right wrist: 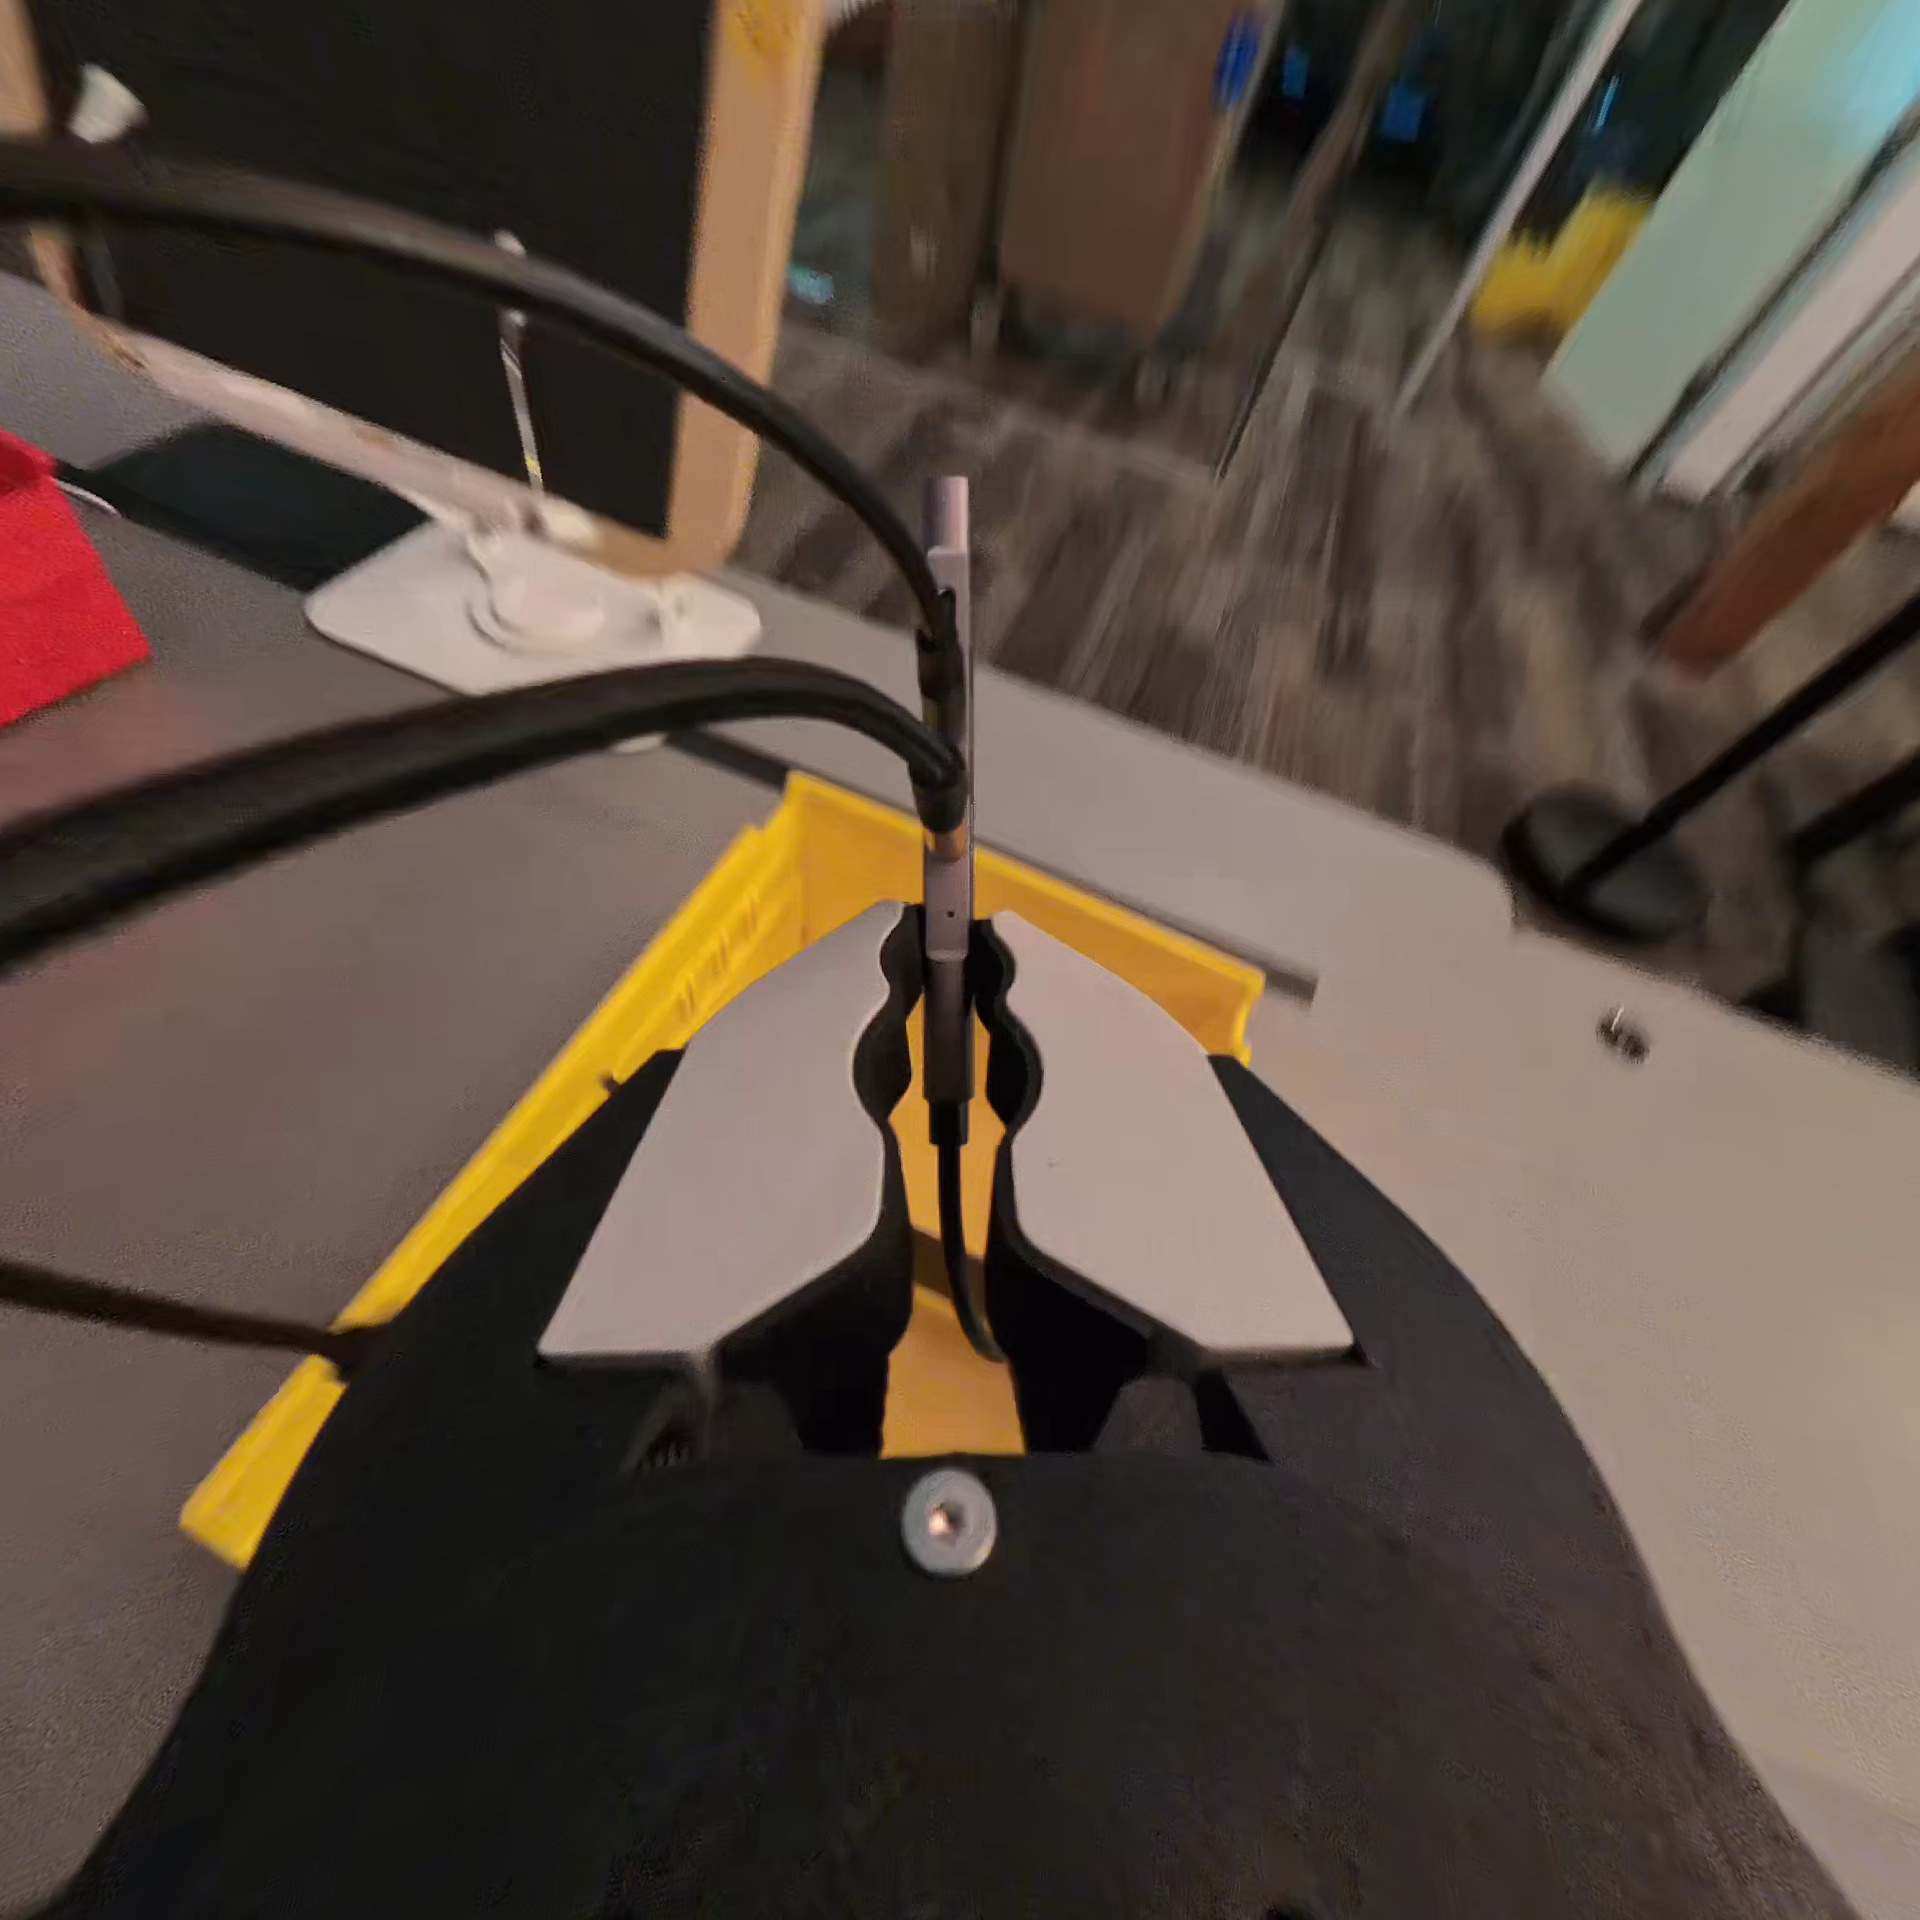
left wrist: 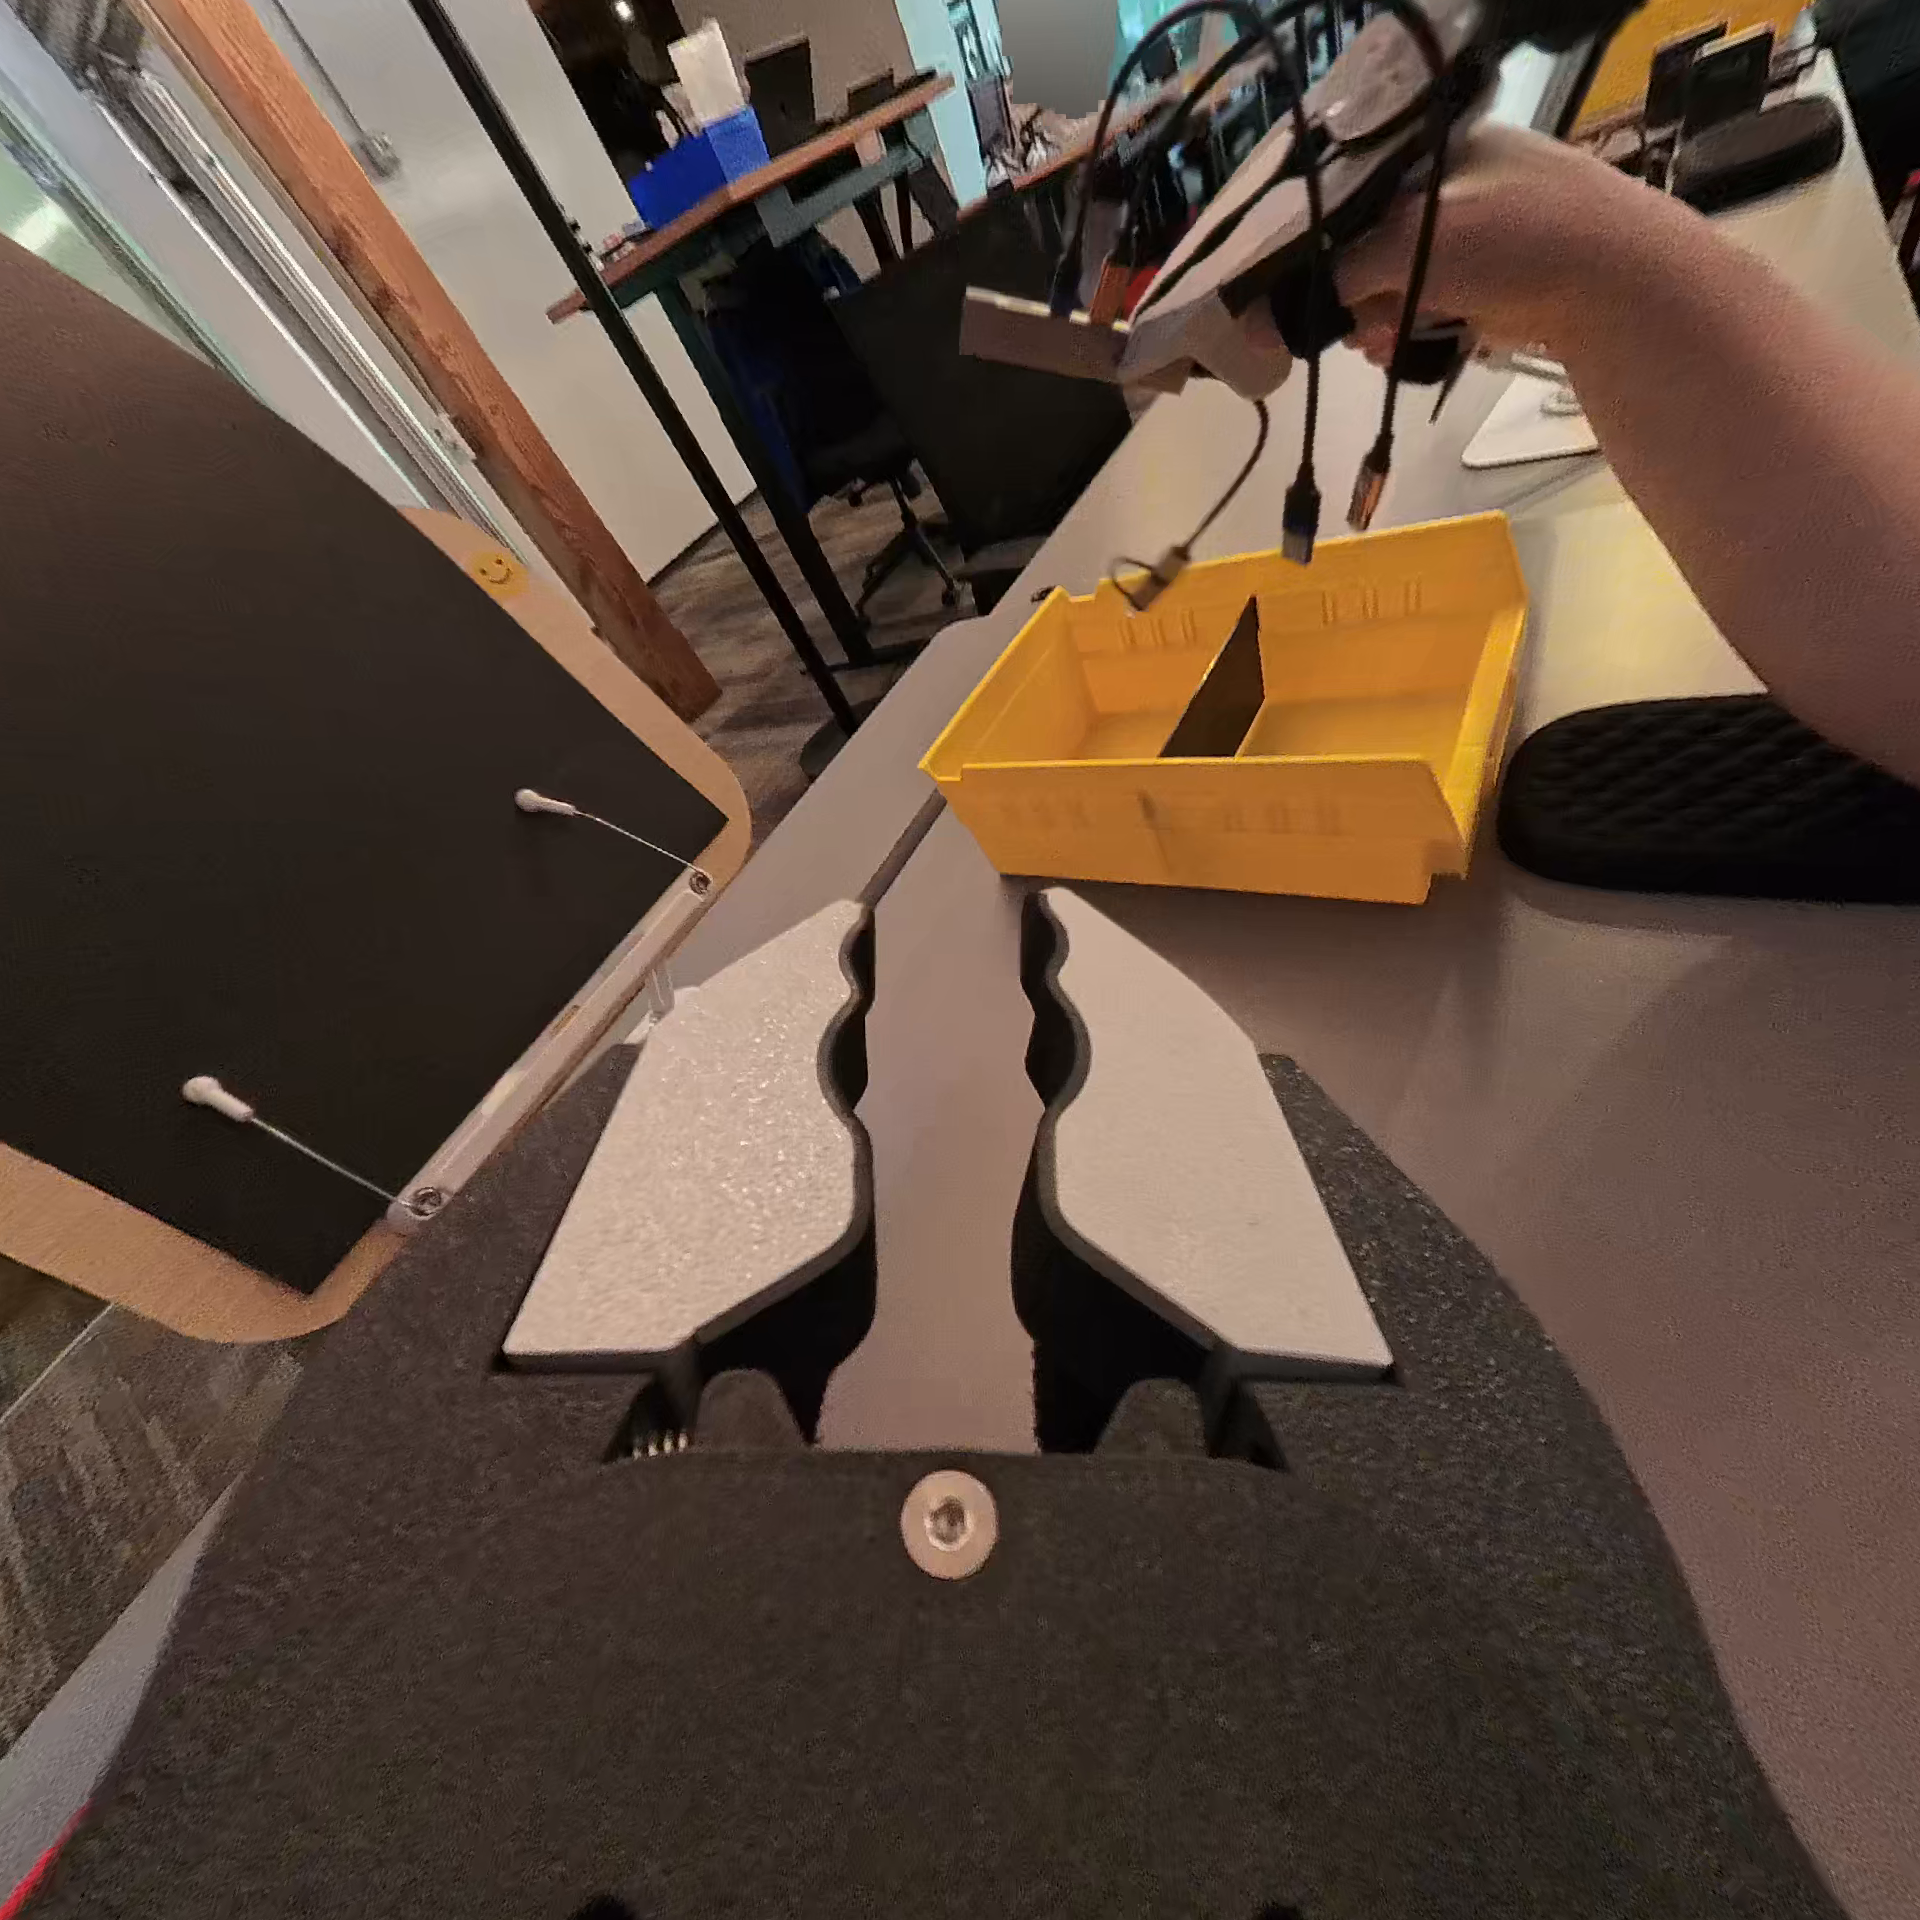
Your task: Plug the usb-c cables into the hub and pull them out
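— What sort of place was it?

— An open-plan office, by the look of it. A long grey desk (left wrist: pixel 1403 1091) ran beside a black felt divider panel (left wrist: pixel 260 810) with a pale wood edge, and a black wrist rest (left wrist: pixel 1704 800) lay on the desk.

— Anything beyond the desk?

— More wood-topped desks (left wrist: pixel 790 177) stood farther back, with a black office chair (left wrist: pixel 883 488) on patterned grey carpet (right wrist: pixel 1299 540), and glass partitions (right wrist: pixel 1714 260) along one side.

My left gripper (left wrist: pixel 943 925) hangs low, jaws parted, gripping nothing. My right gripper (right wrist: pixel 948 951) is raised, jaws clamped tight.
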`<state>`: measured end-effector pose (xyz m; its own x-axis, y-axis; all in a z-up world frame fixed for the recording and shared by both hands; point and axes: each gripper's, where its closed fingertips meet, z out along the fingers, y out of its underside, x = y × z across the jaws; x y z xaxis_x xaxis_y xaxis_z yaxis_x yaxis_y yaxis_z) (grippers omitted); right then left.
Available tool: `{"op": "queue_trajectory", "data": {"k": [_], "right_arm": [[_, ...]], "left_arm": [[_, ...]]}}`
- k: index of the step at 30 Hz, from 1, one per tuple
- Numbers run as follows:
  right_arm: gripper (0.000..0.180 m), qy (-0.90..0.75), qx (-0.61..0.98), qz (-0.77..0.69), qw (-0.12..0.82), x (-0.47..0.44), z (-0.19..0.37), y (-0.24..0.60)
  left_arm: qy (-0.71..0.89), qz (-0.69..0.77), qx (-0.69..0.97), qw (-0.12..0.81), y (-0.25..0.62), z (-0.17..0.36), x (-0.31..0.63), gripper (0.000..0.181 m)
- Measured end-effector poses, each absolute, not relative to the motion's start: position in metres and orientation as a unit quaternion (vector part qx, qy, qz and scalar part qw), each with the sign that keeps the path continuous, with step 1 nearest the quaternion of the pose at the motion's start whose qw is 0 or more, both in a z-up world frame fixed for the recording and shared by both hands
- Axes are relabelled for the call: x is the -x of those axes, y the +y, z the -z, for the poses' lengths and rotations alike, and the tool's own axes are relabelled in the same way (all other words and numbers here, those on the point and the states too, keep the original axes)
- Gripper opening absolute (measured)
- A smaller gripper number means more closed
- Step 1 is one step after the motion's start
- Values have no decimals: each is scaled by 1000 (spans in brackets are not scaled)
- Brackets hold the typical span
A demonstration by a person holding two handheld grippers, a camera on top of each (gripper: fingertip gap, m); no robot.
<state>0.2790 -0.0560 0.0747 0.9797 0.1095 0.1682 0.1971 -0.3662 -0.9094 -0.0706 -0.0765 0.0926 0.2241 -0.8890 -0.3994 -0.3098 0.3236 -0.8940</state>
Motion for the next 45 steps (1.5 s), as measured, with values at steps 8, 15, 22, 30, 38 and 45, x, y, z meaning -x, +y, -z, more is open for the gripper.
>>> {"op": "queue_trajectory", "data": {"k": [8,15,22,30,38,45], "right_arm": [[9,46,906,-37,419,-326,-16,-48],[10,-10,937,8,348,-322,13,-15],[10,-15,981,-62,184,-314,85,-12],[11,-1,982,-99,163,-331,97,-30],[26,-32,983,-93,152,-319,94,-44],[28,-161,936,-49,310,-292,34,-31]], "left_arm": [[606,235,533,541,-84,-71,51,26],[636,215,537,510,-91,-54,40,26],[654,210,540,487,-95,-42,28,26],[672,202,535,470,-99,-34,17,26],[674,181,547,462,-100,-32,28,25],[666,175,548,474,-96,-40,39,25]]}}
